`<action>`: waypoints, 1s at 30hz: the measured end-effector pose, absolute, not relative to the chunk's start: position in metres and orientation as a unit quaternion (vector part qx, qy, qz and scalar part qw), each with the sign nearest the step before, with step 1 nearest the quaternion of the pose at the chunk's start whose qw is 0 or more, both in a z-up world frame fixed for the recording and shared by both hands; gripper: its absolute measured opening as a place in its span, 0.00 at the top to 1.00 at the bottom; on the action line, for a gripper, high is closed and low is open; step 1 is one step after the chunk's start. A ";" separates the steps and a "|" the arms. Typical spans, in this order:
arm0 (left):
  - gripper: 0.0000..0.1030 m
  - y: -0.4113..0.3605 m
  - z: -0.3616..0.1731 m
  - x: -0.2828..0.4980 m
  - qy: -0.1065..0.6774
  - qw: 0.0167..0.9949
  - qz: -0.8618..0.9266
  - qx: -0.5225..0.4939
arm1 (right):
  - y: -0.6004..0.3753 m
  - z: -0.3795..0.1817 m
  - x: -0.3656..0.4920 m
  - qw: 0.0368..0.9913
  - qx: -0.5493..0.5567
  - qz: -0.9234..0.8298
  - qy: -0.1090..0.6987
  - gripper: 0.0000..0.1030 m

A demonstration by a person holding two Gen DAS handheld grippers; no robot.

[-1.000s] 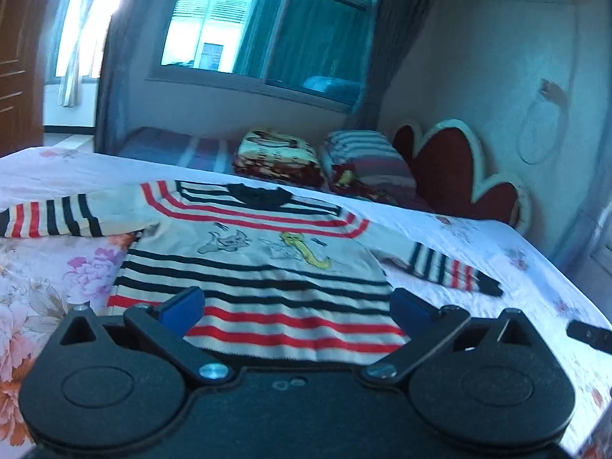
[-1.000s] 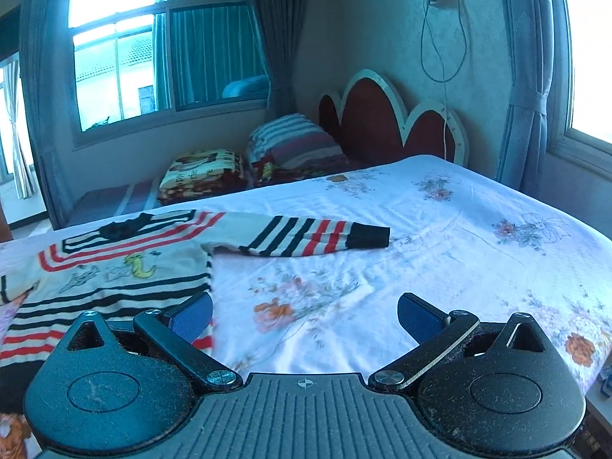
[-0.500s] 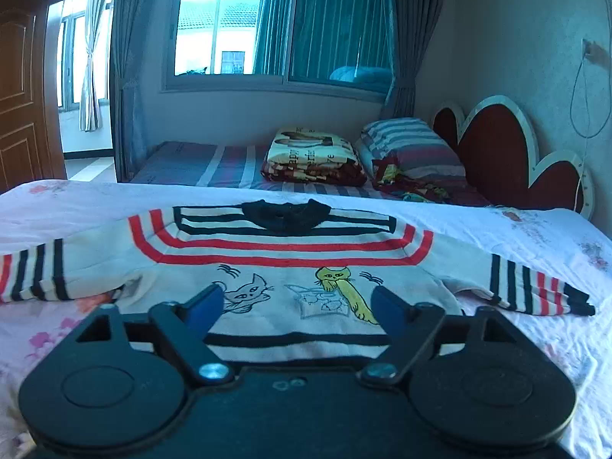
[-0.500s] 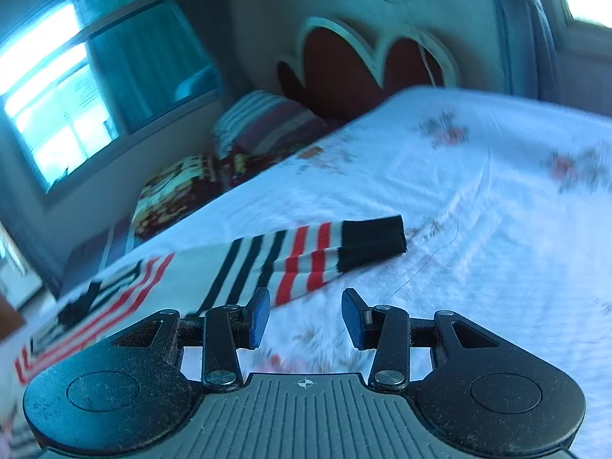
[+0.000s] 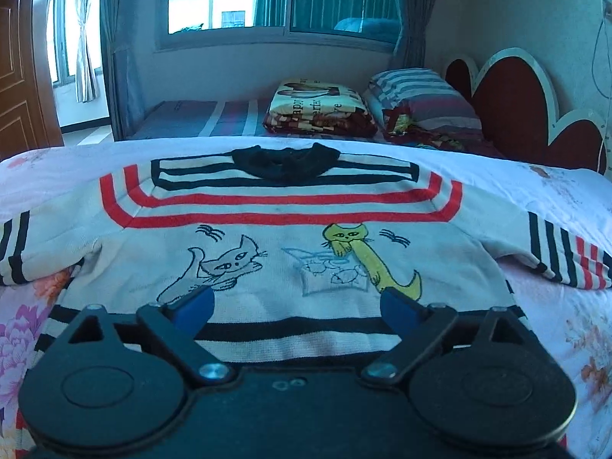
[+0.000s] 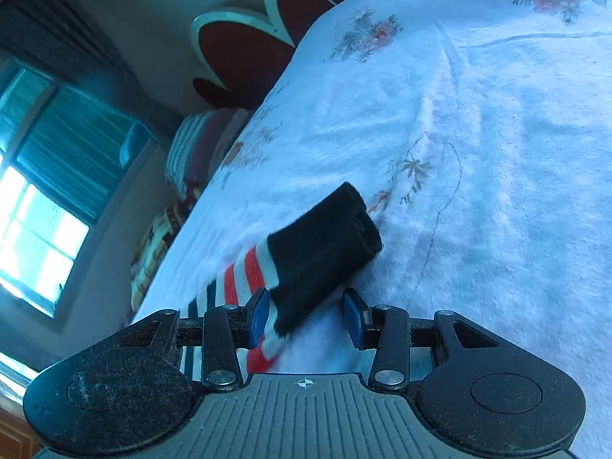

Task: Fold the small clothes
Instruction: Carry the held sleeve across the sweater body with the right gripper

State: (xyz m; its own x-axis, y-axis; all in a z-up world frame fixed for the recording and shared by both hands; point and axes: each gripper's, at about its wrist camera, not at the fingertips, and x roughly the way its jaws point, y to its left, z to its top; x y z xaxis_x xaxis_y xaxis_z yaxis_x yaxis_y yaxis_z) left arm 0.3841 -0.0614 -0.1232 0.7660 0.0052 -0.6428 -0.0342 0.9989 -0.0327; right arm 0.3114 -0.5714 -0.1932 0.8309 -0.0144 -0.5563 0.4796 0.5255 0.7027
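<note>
The cream knitted child's sweater with red and navy stripes and two embroidered cats (image 5: pixel 290 237) lay flat and face up on the white floral bedsheet (image 5: pixel 566 199), its black collar (image 5: pixel 285 162) at the far side and both sleeves stretched out to left and right. The folding had, by my reading, only reached its first step: taking hold of a sleeve.

The right gripper (image 6: pixel 306 315) was tilted and low over the sheet, its blue pads partly spread and straddling the striped right sleeve just behind the black ribbed cuff (image 6: pixel 325 244). The left pad (image 6: pixel 258 315) seemed to touch the fabric; the other stood apart from it, so nothing was pinched yet. The left gripper (image 5: pixel 296 304) hovered over the near hem with its pads spread wide, gripping nothing.

The next move probably called for closing the right pads on the sleeve alone, without catching the sheet beneath, then carrying the cuff leftward across the chest.

To the right of the cuff the sheet ran on with only shallow wrinkles, giving room to lift and swing. On the far side a folded printed blanket (image 5: pixel 317 109) and a striped pillow (image 5: pixel 417 91) lay well apart from the sweater, beside the red scalloped headboard (image 5: pixel 512 103).
</note>
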 end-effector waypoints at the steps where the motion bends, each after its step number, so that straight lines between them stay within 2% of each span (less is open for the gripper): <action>1: 0.10 -0.061 -0.124 0.387 0.345 0.938 0.012 -0.021 | -0.572 -0.192 0.313 0.839 0.458 -0.150 0.252 0.62; 2: 0.10 -0.061 -0.125 0.389 0.348 0.937 0.014 -0.021 | -0.572 -0.190 0.314 0.842 0.449 -0.154 0.257 0.77; 3: 0.10 -0.061 -0.125 0.392 0.350 0.937 0.015 -0.021 | -0.572 -0.189 0.316 0.843 0.439 -0.159 0.267 0.87; 5: 0.10 -0.061 -0.124 0.396 0.351 0.936 0.019 -0.021 | -0.574 -0.189 0.316 0.844 0.434 -0.161 0.271 0.94; 10: 0.07 -0.054 -0.123 0.398 0.359 0.933 0.020 -0.007 | -0.550 -0.156 0.320 0.902 0.300 -0.153 0.270 0.95; 13: 0.07 -0.042 -0.125 0.391 0.367 0.930 0.032 -0.002 | -0.544 -0.162 0.333 0.895 0.242 -0.191 0.322 0.95; 15: 0.07 -0.029 -0.126 0.386 0.378 0.925 0.036 -0.009 | -0.528 -0.154 0.336 0.909 0.205 -0.182 0.314 0.95; 20: 0.05 0.008 -0.132 0.379 0.405 0.912 0.051 -0.034 | -0.486 -0.134 0.346 0.928 0.215 -0.109 0.285 0.95; 25: 0.02 0.037 -0.139 0.383 0.407 0.910 0.057 -0.050 | -0.396 -0.116 0.371 0.939 0.198 0.000 0.281 0.95; 30: 0.12 0.060 -0.139 0.389 0.407 0.911 0.038 -0.057 | -0.301 -0.118 0.391 0.931 0.179 0.088 0.304 0.95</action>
